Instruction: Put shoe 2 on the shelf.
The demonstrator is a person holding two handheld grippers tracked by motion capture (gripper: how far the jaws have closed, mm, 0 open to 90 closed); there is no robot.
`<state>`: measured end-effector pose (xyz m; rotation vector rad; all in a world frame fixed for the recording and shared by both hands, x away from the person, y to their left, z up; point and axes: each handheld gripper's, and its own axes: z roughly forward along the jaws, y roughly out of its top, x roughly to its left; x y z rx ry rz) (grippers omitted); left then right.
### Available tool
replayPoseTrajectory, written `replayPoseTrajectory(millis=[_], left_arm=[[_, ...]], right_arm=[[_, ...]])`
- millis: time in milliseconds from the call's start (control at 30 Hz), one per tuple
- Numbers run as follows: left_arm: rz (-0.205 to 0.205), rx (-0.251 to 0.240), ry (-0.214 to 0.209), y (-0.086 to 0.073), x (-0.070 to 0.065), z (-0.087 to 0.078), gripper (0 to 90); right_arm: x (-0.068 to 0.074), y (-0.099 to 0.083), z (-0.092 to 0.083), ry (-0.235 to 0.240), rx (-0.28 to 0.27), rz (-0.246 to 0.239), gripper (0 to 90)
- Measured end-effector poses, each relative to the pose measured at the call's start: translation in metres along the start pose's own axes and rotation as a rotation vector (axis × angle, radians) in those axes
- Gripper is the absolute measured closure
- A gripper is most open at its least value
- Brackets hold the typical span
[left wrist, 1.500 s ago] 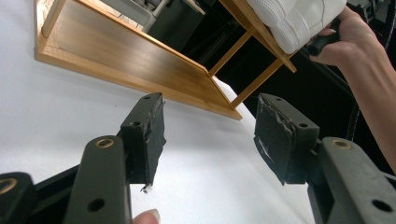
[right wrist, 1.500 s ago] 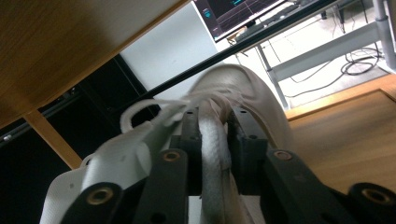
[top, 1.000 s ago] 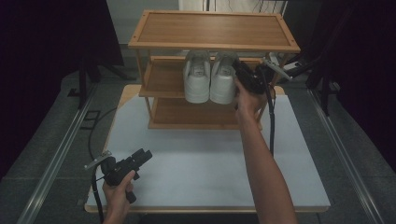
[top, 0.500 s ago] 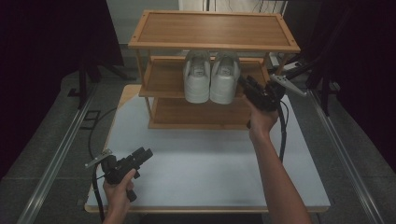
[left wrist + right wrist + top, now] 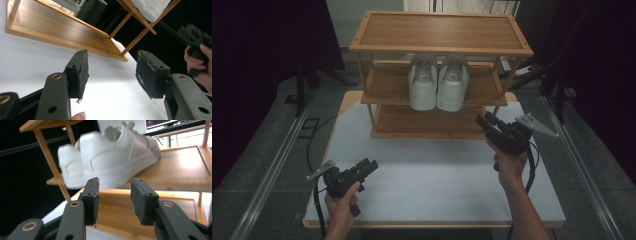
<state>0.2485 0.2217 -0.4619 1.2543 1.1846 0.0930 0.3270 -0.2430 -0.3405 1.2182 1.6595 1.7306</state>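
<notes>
A pair of white sneakers (image 5: 438, 81) stands side by side on the middle shelf of a three-tier wooden shoe rack (image 5: 442, 33), heels toward me. In the right gripper view the sneakers (image 5: 112, 155) sit just above and beyond the open, empty jaws. My right gripper (image 5: 486, 121) is held in front of the rack's right side, above the white table (image 5: 437, 175). My left gripper (image 5: 368, 166) rests low at the table's front left, open and empty, pointing at the rack's bottom shelf (image 5: 62, 27).
The rack stands at the back of the table. Grey floor with a metal rail (image 5: 272, 170) runs along the left; dark curtains hang on both sides. Cables trail from both grippers. The right hand and its gripper (image 5: 197, 50) appear far off in the left gripper view.
My right gripper has drawn back from the sneakers on the middle shelf, moving right and down toward me. The left gripper has stayed put.
</notes>
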Motion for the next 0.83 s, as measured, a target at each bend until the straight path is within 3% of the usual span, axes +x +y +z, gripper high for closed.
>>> replayPoseTrajectory(millis=[133,300,467,667,833], left_arm=[[-0.002,0.002,0.004,0.001,0.002,-0.002,42.8],[-0.024,0.0,-0.008,0.0,0.004,-0.002,42.8],[0.0,0.007,0.004,-0.001,0.001,-0.001,42.8],[0.012,0.014,0.003,-0.002,-0.001,0.0,42.6],[0.018,0.029,0.013,-0.003,0.0,0.001,41.4]], right_arm=[[-0.004,-0.021,-0.02,0.014,0.017,-0.009,56.8],[-0.008,-0.053,-0.037,-0.017,0.057,-0.065,54.1],[-0.012,-0.083,-0.047,-0.026,0.092,-0.057,53.3],[-0.013,-0.093,-0.05,-0.025,0.084,-0.037,49.5],[-0.011,-0.092,-0.054,-0.02,0.088,-0.053,41.8]])
